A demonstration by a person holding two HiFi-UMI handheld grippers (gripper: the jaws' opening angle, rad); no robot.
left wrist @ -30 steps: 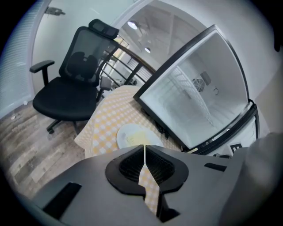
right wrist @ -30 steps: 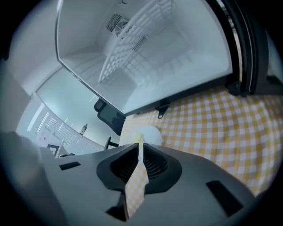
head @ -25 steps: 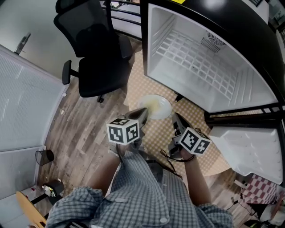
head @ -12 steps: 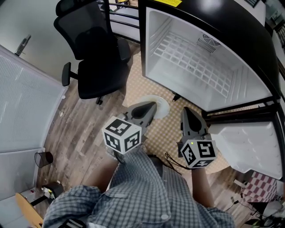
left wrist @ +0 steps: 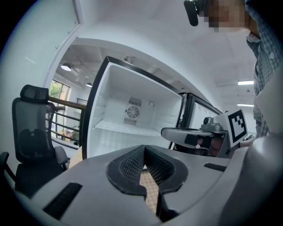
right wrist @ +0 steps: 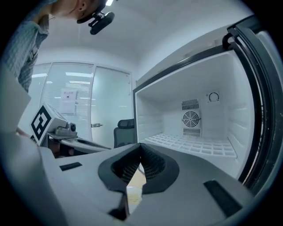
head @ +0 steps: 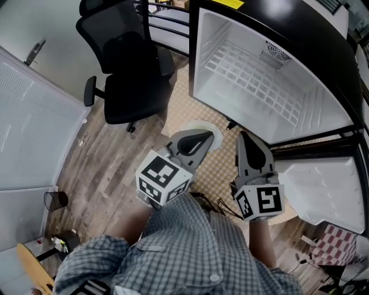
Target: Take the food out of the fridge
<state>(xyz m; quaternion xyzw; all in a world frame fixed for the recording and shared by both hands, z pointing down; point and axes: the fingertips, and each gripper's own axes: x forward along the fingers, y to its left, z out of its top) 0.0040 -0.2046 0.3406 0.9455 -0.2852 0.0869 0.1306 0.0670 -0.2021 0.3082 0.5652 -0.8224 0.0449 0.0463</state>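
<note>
Grippers both pointed roughly level toward the open fridge (head: 259, 80), marker cubes nearest the body, side by side and apart. Left gripper (head: 203, 138) had its jaws pressed together with nothing between them. Right gripper (head: 245, 138) was likewise closed and empty, its bare forearm running back under the checked shirt. Food (right wrist: 134, 198) lay on a white plate (head: 202, 124) on the checked mat (head: 222, 167) before the fridge, below the left gripper's tip, untouched.

No legible text anywhere; yellow label (head: 229, 3) on fridge (head: 305, 29) top too small to read; paper notice (right wrist: 67, 100) on glass wall (right wrist: 106, 101) blurred.
</note>
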